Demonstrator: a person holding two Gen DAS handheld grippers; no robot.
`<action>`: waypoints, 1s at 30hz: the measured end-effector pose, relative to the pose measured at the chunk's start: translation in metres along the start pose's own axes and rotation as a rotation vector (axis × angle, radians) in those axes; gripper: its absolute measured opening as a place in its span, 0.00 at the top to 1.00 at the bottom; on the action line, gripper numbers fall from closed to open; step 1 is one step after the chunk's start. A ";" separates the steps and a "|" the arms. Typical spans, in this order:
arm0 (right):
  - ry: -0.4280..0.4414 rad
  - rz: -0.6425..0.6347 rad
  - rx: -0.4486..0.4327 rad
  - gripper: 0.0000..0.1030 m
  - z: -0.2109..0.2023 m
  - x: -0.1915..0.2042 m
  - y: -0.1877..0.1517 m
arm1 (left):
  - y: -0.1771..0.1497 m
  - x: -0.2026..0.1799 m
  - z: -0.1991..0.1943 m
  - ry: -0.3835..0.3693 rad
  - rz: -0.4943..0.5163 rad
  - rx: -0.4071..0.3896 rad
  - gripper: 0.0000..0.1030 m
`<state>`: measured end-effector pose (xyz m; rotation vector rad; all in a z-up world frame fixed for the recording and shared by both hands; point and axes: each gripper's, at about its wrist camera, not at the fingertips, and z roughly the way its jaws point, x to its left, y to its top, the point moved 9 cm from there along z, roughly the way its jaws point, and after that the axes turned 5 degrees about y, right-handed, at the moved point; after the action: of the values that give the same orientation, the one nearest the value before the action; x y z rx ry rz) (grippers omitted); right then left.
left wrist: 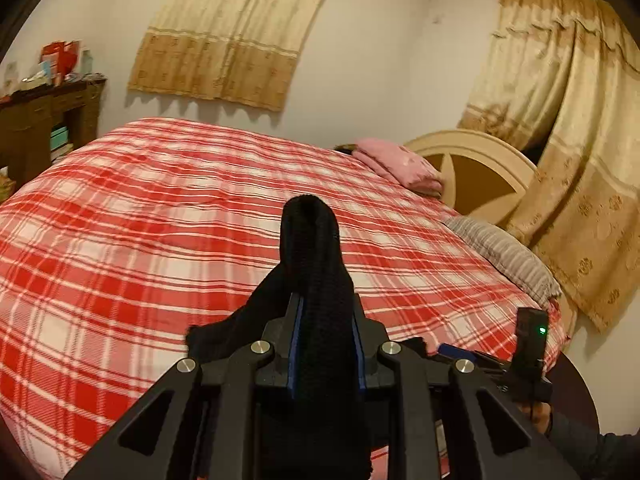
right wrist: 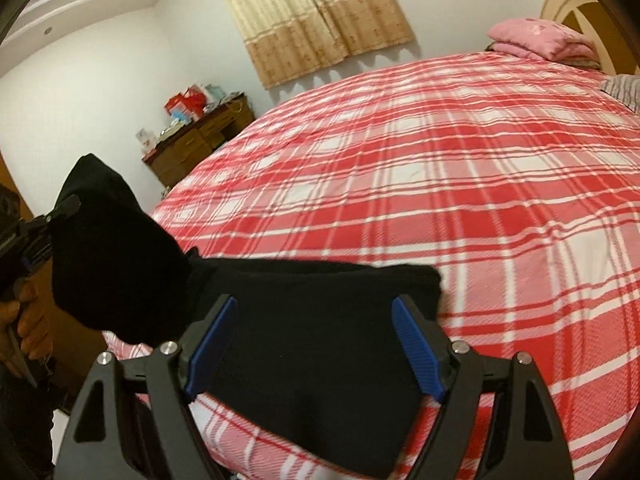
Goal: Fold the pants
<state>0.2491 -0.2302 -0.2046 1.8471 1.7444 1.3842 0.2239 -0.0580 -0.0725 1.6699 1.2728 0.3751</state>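
Plaid red blanket [left wrist: 160, 220] covers bed below beige curtains [left wrist: 224, 36].

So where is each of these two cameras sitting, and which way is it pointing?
Left wrist: sits on the left gripper, looking along its fingers across the plaid bed toward the headboard; its jaws pinch black pants; the other hand shows lower right.
Right wrist: sits on the right gripper, open above the pants, facing bed and dresser; a hand shows far left.
Shared: bed, pants, pink pillow, window curtain.
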 end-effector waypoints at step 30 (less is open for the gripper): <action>-0.044 0.164 -0.059 0.20 -0.015 -0.067 0.010 | -0.103 -0.120 0.129 0.024 0.261 0.219 0.65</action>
<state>0.2553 -0.2977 -0.2201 2.0107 1.5442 1.4245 0.2090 -0.2279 -0.1842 2.0327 1.1474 0.4248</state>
